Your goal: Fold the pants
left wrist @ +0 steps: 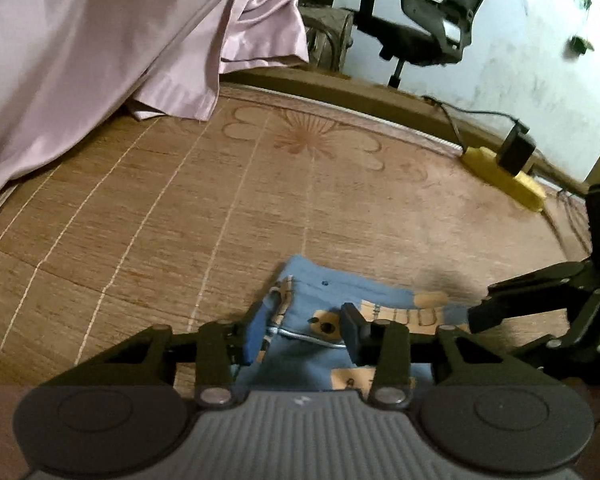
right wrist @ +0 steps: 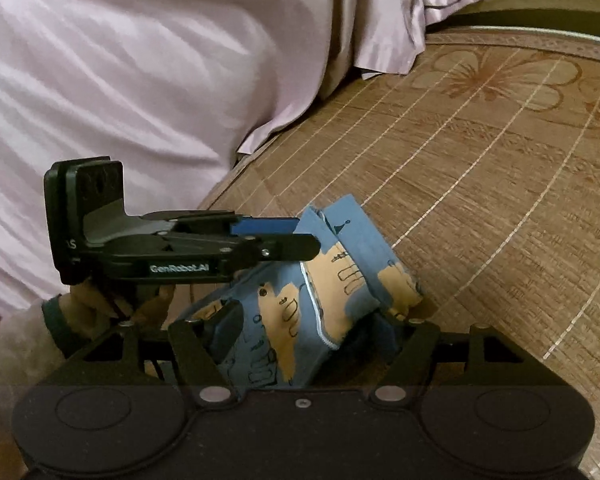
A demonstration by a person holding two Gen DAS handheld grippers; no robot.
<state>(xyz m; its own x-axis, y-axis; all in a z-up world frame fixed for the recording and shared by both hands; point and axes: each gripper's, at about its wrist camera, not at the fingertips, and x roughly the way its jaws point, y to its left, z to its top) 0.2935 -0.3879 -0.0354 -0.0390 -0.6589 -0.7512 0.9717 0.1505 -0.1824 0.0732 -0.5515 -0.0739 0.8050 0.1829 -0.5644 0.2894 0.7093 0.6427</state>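
Jaws of both the left gripper (left wrist: 300, 336) and right gripper (right wrist: 312, 336) stand apart around small blue-and-tan printed cotton pants (right wrist: 300, 304), bunched on the woven bamboo mat (left wrist: 180, 200); light, limp fabric, best pinched at edges

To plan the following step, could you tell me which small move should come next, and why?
Probably close the right tongs on the pants: they and the left tongs stand open astride the folded bundle, which bulges up off the mat, so a grip seems needed before laying it flat.
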